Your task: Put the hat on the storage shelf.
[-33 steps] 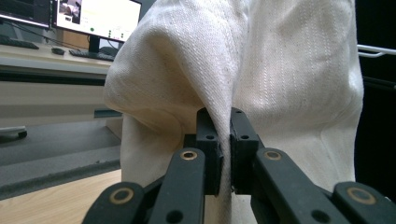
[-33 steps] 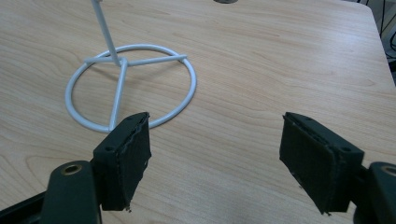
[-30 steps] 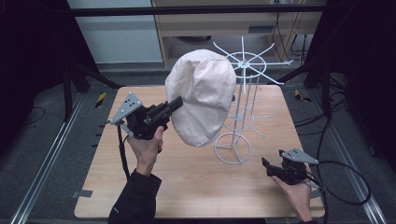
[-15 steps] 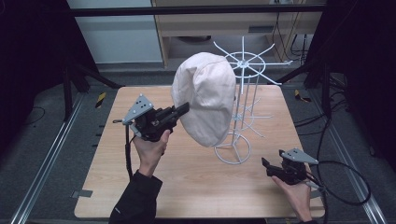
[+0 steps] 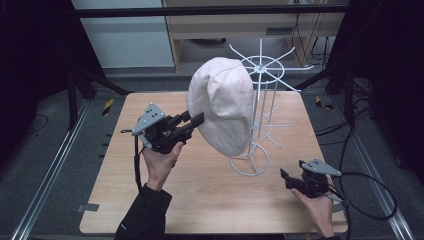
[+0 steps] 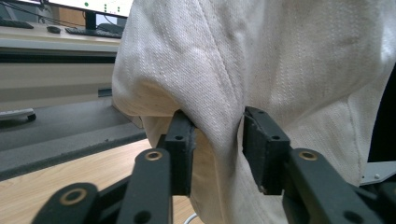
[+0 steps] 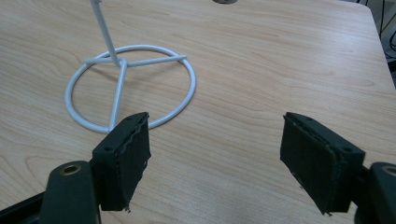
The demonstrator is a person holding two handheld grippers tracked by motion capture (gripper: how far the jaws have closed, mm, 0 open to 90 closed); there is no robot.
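In the high view the left gripper (image 5: 196, 120) sits just left of centre, held up off the wooden table (image 5: 200, 200) by the left hand (image 5: 161, 159); its 2 black jaws point toward the right of the frame and close on the left edge of a cream cloth cap (image 5: 222, 105); the cap hangs in the middle of the frame, tall and rounded, in front of a white wire stand (image 5: 260, 100); whether the cap touches the stand's spokes I cannot tell.

In the left gripper view the left gripper (image 6: 217, 144) has its jaws pinched onto a fold of the cap (image 6: 261, 60); cloth bunches between the 2 pads and spreads above them across the upper centre and right; the jaws stand only as far apart as the fold is thick.

At the lower right of the high view the right gripper (image 5: 285, 176) rests low near the table's front edge, in the right hand (image 5: 315, 207), well apart from the cap; its jaws point left toward the stand's ring base.

In the right gripper view the right gripper (image 7: 215, 161) is spread wide, 1 pad at lower left and 1 at lower right, with bare table (image 7: 280, 60) between them; the stand's round base (image 7: 130, 88) lies at upper left, and nothing is in the jaws.
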